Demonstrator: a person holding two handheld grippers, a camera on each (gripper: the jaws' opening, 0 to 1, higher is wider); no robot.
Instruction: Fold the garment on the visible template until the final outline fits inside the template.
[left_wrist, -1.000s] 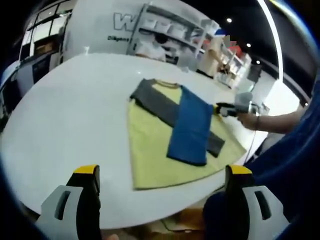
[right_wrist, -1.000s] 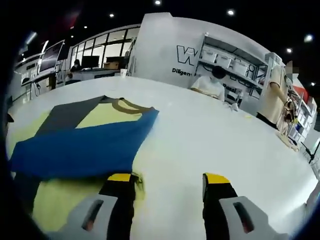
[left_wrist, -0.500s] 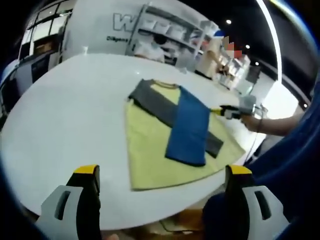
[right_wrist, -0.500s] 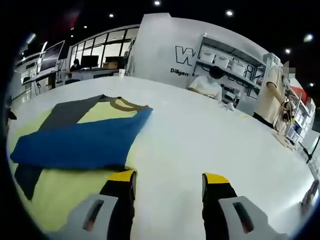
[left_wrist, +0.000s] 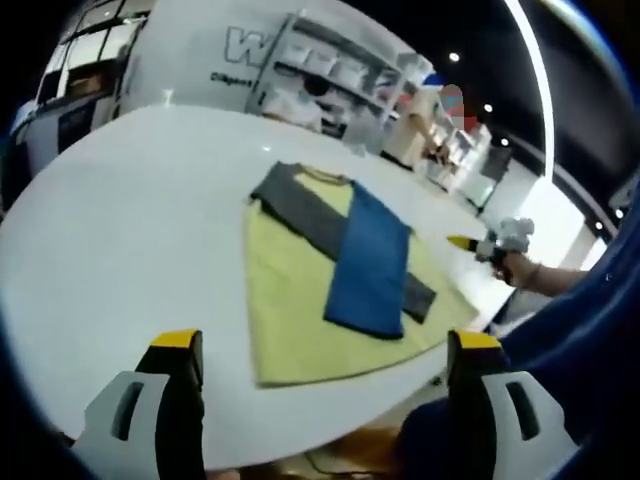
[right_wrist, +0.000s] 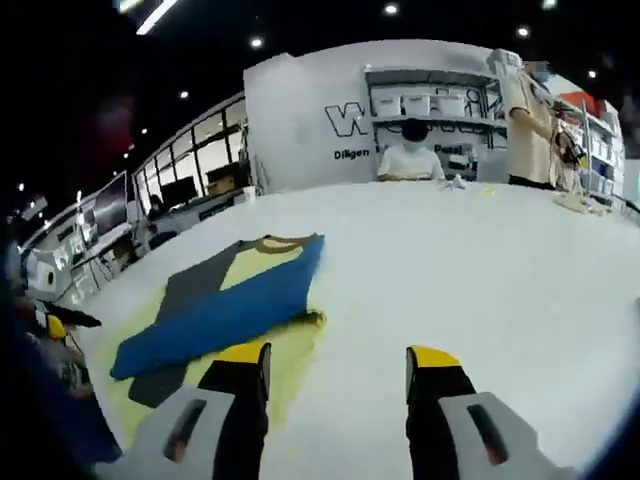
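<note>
Left gripper view: spread jaws frame the garment (left_wrist: 335, 265) on the white table (left_wrist: 130, 220), shelving (left_wrist: 330, 70) seemingly behind.

The left tool (left_wrist: 322, 375) hangs with its jaws spread wide and nothing between them. The right tool (right_wrist: 338, 385) is likewise spread and empty; seen from the left gripper view, it sits off to the right, gripped in the person's hand (left_wrist: 508, 262)
</note>
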